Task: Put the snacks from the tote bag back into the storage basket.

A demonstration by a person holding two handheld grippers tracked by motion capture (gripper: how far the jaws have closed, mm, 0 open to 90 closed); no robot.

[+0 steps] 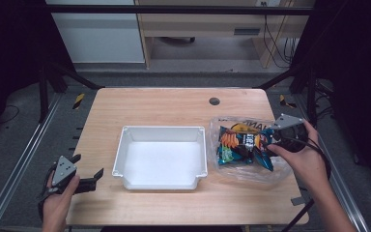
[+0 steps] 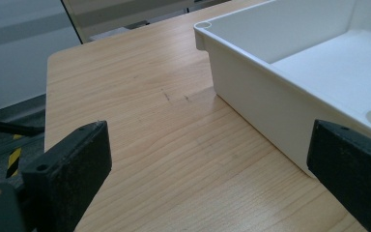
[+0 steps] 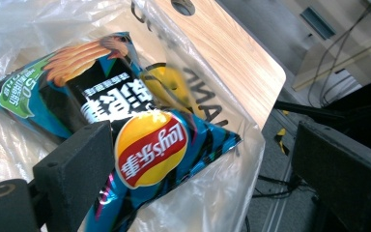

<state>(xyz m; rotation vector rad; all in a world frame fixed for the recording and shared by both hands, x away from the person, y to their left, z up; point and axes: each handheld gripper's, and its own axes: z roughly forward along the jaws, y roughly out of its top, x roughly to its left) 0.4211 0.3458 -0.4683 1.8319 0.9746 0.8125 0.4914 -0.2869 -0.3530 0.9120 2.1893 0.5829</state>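
A light wooden tabletop (image 1: 174, 104) with rounded corners fills the middle of the high view, with a small dark round hole (image 1: 214, 101) near its far edge. At the centre of that frame sits an empty white rectangular plastic tray (image 1: 160, 157).

In the lower left of the high view, the left gripper (image 1: 88, 175) is held in the person's left hand (image 1: 58, 195) at the near left corner of the tabletop, well apart from the tray. In the left gripper view its two black jaws stand wide apart with nothing between them, bare wood below and the tray's white wall (image 2: 265, 108) at the upper right.

At the right of the high view lies a clear crinkled plastic bag (image 1: 244, 150), just beside the tray's right rim. Inside it is a blue chip packet with a red and yellow logo (image 1: 244, 145). The right gripper (image 1: 275, 140), held in the person's right hand (image 1: 302, 157), is at the bag's right side. In the right gripper view its jaws are spread open, the left one low against the chip packet (image 3: 149, 150) and the clear bag (image 3: 29, 29), the right one off past the bag's edge; they grasp nothing.
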